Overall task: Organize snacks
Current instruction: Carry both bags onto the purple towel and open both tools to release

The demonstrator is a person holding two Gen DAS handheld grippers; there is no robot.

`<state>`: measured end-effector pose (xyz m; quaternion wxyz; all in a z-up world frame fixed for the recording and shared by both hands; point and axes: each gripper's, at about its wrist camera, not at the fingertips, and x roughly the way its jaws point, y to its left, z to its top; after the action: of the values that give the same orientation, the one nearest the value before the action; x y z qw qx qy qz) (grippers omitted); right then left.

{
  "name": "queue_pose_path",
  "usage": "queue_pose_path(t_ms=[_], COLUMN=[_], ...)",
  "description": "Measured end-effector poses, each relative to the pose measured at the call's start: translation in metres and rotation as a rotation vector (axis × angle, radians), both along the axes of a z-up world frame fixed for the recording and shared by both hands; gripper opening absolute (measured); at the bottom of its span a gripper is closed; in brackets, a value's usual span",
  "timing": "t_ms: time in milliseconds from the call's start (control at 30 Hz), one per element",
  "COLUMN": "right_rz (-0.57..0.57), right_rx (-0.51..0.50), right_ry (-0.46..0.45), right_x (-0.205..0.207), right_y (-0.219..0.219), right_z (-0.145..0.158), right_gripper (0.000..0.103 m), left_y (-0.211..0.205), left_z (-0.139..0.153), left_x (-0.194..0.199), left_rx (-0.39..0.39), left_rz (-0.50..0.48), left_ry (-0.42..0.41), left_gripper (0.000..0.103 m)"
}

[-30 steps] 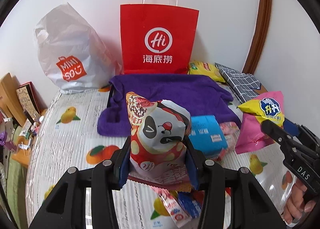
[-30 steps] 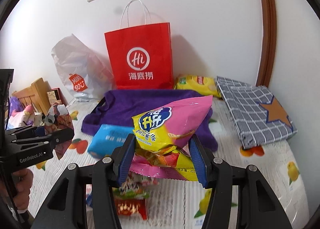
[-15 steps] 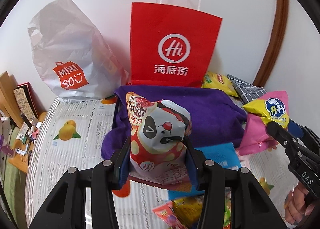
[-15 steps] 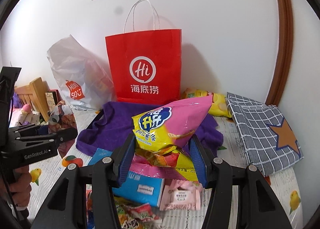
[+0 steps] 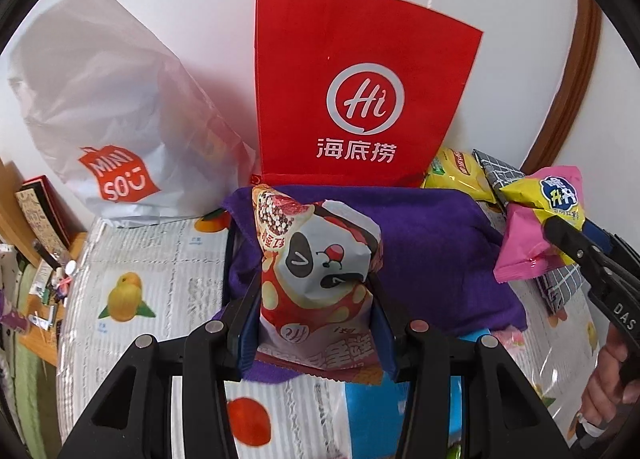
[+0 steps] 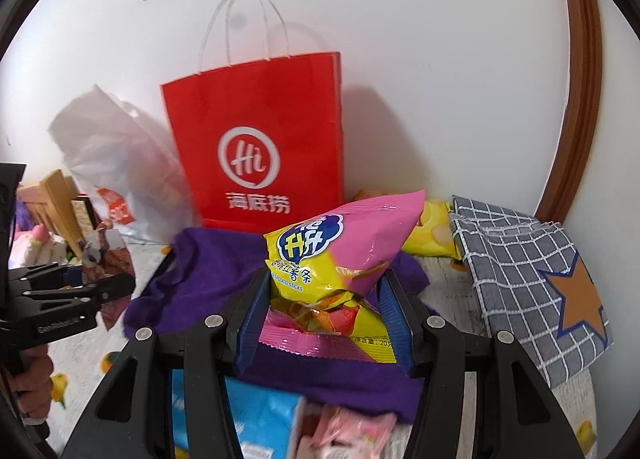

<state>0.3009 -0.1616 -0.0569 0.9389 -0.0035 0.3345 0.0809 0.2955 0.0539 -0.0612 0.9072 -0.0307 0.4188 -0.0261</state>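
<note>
We've got 2 light, crinkly, puffy packs, so grab low near the seam and go easy. Left gripper (image 5: 316, 323) pinches the red-and-white panda snack bag (image 5: 316, 271); right gripper (image 6: 324, 319) pinches the pink-yellow sweet potato sticks bag (image 6: 340, 251). Both hang over the purple towel (image 5: 432, 251), probably headed for the red paper bag (image 5: 360, 91) behind.

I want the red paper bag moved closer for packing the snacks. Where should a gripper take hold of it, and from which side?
Grip the red paper bag by its white twisted handles, coming from above. They stand up clear over the open top, while the flat, wide walls offer nothing narrow to pinch. Both grippers are occupied: left gripper holds a panda snack bag, right gripper a pink-yellow one.
</note>
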Motion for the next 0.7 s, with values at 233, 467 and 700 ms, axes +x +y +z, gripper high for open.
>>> queue_pose_path(t_ms=[233,467,700], right_rz=[0.029,0.042,0.049], right_rx=[-0.017,-0.026,-0.063], right_ry=[0.045,0.115,0.182], right_x=[0.043,0.076,0.092], right_y=[0.000,0.003,0.006], right_z=[-0.026,-0.056,-0.088], right_gripper=[0.054,0.054,0.054], left_y=[-0.001,0.002,0.002], left_z=[-0.021,-0.044,-0.070], left_x=[0.040,0.074,0.095], left_rx=[0.008,0.010,0.009], left_rz=[0.000,-0.004,-0.014], left_ry=[0.059,0.108,0.164], left_gripper=[0.045,0.045,0.045])
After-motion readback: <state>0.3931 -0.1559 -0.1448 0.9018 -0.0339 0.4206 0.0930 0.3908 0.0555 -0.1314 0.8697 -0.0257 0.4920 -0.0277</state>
